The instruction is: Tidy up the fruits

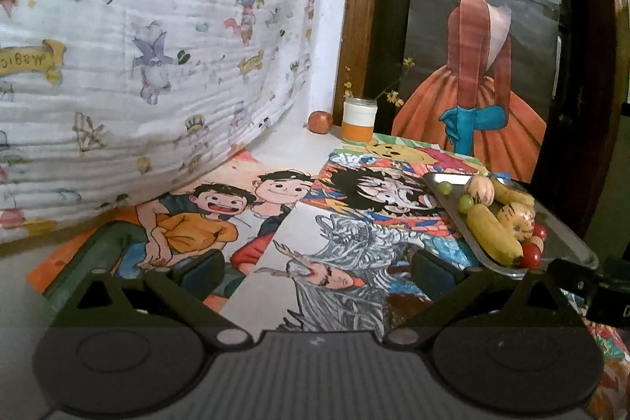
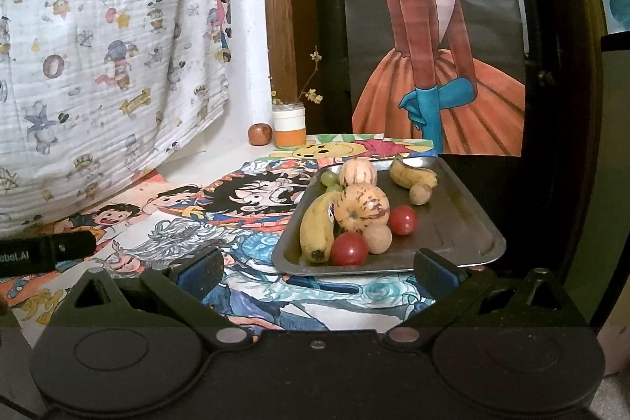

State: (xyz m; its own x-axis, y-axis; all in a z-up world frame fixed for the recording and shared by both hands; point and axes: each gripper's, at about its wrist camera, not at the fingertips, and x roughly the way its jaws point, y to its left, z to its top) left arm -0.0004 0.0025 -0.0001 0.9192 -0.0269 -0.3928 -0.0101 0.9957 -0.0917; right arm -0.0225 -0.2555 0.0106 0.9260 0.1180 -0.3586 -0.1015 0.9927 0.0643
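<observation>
A metal tray [image 2: 460, 223] holds two bananas [image 2: 317, 227], two striped yellow melons [image 2: 362, 207], green grapes [image 2: 330, 178], two red tomatoes [image 2: 348, 248] and two small tan fruits [image 2: 378, 239]. My right gripper [image 2: 319, 272] is open and empty, just in front of the tray's near edge. The tray [image 1: 567, 235] also shows at the right of the left wrist view with a banana [image 1: 492, 235]. My left gripper [image 1: 315, 268] is open and empty over the cartoon posters, left of the tray. A small reddish fruit [image 2: 260, 134] sits alone by the back wall.
Cartoon posters [image 1: 244, 219] cover the table. A jar [image 1: 359, 119] with an orange band and a flower twig stands at the back next to the reddish fruit [image 1: 319, 121]. A printed cloth [image 1: 138, 46] hangs at left. A framed painting [image 2: 433, 46] stands behind the tray.
</observation>
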